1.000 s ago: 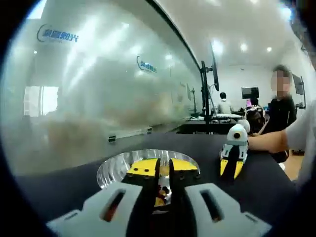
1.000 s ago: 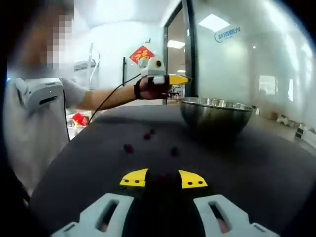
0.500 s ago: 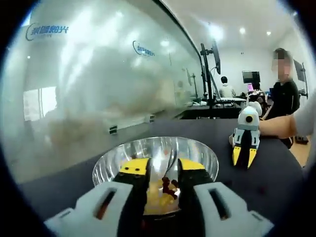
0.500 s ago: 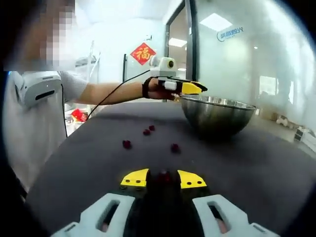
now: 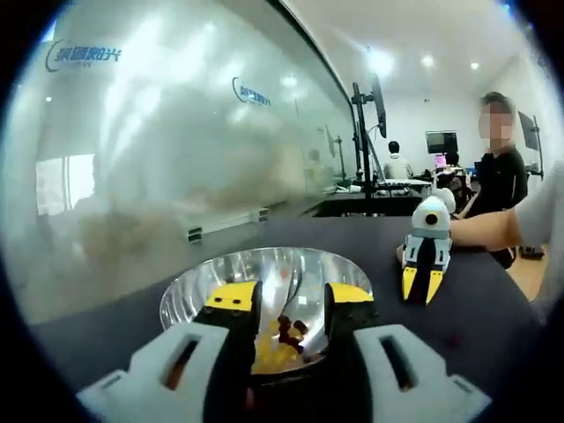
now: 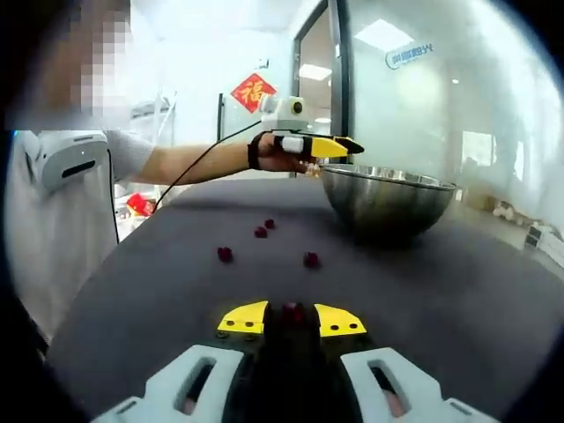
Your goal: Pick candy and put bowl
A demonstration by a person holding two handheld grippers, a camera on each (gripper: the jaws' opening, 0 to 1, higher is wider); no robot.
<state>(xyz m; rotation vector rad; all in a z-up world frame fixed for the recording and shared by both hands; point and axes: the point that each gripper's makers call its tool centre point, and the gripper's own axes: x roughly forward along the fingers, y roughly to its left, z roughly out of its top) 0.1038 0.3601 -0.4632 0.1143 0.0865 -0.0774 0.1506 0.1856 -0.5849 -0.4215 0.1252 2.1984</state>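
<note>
Dark table [image 6: 493, 291] spreads wide, and the steel bowl [image 6: 388, 201] sits at two o'clock in the right gripper view, dark red candies and yellow pieces piled inside it in the left gripper view [image 5: 291, 330]. Left gripper [image 5: 286, 304] hovers right over that bowl, jaws parted with a visible gap and nothing pinched between them. Right gripper [image 6: 292, 317] hangs low over the table, jaws drawn close on a dark red candy [image 6: 291, 310]. Four loose candies [image 6: 311, 259] lie on the table around twelve o'clock, apart from the bowl.
</note>
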